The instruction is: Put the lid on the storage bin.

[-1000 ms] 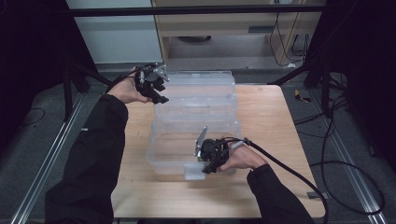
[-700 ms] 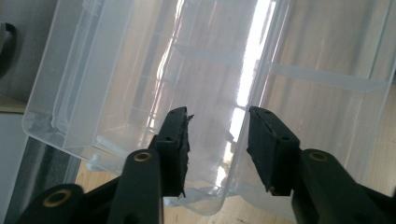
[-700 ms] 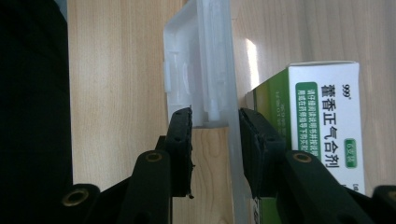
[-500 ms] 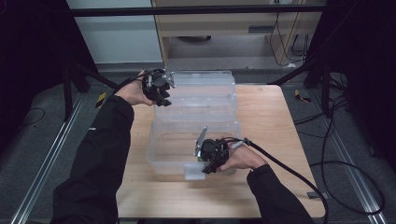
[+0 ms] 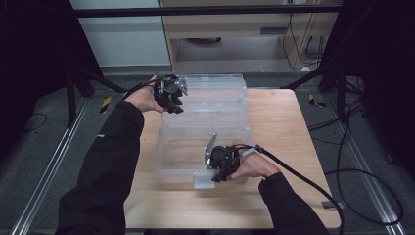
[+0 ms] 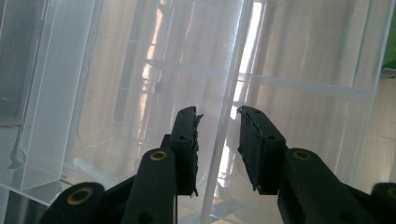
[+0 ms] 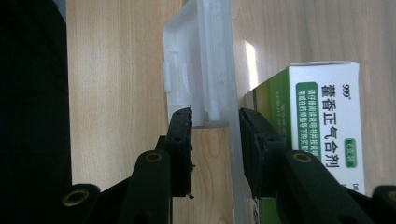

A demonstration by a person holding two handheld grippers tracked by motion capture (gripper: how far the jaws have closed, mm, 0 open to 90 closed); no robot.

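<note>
Gripping the clear box [image 5: 205,147]: right fingers [image 7: 254,140] on its front latch, left fingers [image 6: 187,140] closing around its lid edge

high: overhead, far | tongs views: close, share clear box [image 5: 205,122]

1. High view: counter [image 5: 284,132] evenly lit from above; surroundings fall into deep black; picture soft and slightly grainy.
2. Left gripper view: bright streaked glare on clear box [image 6: 280,56]; jaws silhouetted.
3. Right gripper view: bright, sharp; dark mass at left.
</note>
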